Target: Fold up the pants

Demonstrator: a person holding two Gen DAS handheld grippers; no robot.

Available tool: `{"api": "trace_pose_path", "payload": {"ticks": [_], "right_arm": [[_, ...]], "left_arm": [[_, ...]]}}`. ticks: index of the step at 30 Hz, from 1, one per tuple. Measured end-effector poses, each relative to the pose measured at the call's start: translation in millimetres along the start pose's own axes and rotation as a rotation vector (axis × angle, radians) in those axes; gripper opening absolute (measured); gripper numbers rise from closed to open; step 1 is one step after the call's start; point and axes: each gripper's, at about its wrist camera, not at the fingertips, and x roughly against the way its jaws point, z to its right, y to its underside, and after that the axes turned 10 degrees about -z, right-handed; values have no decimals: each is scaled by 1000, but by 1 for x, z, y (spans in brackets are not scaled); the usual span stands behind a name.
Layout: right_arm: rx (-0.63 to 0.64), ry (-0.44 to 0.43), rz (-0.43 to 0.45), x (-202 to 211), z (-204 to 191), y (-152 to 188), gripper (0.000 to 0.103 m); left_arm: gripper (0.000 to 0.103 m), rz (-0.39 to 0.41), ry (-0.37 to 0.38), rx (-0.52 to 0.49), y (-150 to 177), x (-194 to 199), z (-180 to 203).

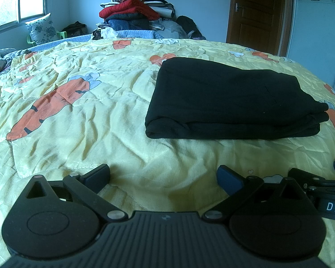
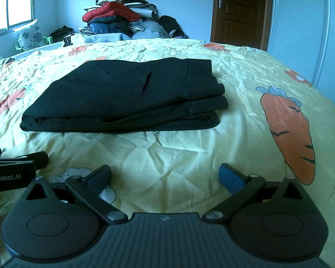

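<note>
Black pants [image 1: 230,98] lie folded in a flat stack on the yellow carrot-print bedspread [image 1: 89,116]. In the right wrist view the pants [image 2: 122,98] show a pocket slit on top and layered edges at the right. My left gripper [image 1: 164,178] is open and empty, low over the bedspread, short of the pants and to their left. My right gripper [image 2: 165,175] is open and empty, also short of the pants' near edge. Each gripper's side shows at the edge of the other's view.
A tall pile of clothes and bedding [image 1: 136,13] stands at the far side of the bed. A brown door [image 1: 256,11] is at the back right. A window [image 1: 13,0] and a floral pillow [image 1: 42,30] are at the back left.
</note>
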Motion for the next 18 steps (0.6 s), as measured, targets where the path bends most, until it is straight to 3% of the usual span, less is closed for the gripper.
{"api": "trace_pose_path", "payload": {"ticks": [18], "right_arm": [[0,0,0,0,0,0,103]], "left_arm": [[103,-5,2,-3,0,0,0]]}}
